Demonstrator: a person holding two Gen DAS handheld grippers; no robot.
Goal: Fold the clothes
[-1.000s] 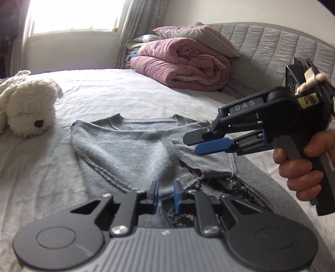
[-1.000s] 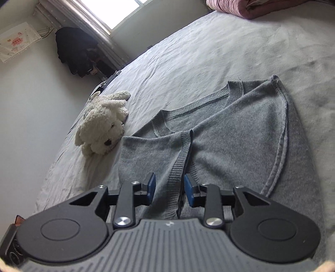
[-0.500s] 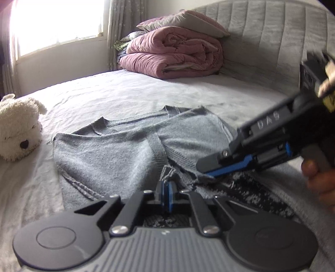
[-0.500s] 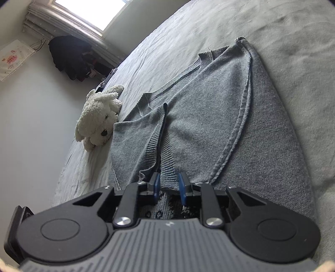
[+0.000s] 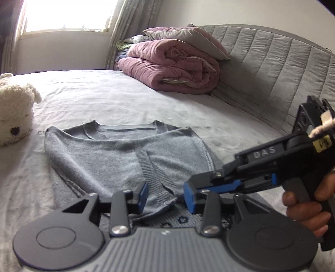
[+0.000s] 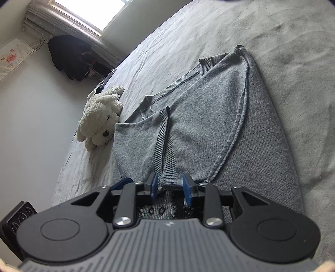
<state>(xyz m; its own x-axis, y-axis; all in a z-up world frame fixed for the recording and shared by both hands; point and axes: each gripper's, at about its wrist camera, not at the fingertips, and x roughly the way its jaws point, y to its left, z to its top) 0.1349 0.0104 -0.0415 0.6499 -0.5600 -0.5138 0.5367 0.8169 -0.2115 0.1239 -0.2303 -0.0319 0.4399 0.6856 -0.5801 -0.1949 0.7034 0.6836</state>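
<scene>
One grey sweater [image 5: 117,154] lies flat on the bed [image 5: 108,104], out in the open middle of the mattress with its neckline turned toward the far side under the window [image 5: 62,14], and both sleeves are folded in so their ribbed cuffs meet down its centre. Two grippers work at its near hem. The left gripper [image 5: 165,195] has its jaws apart and opening, with the ribbed sleeve end and a curl of the hem lying between the blue pads but not pinched. The right gripper [image 6: 170,188] likewise has its jaws apart and opening, the ribbed cuff sitting loose between them; from the left side it shows as a black pistol-shaped tool held in one hand [image 5: 307,209], its blue tips close over the hem just beside the left gripper. A patterned dark lining peeks out at the hem beneath both. One white plush dog [image 6: 98,119] rests near the left edge of the bed, just beside the sweater's shoulder. At the head of the bed, against the padded grey headboard [image 5: 272,69], sits one rolled pink quilt [image 5: 171,67] with one pillow [image 5: 188,39] on top.
</scene>
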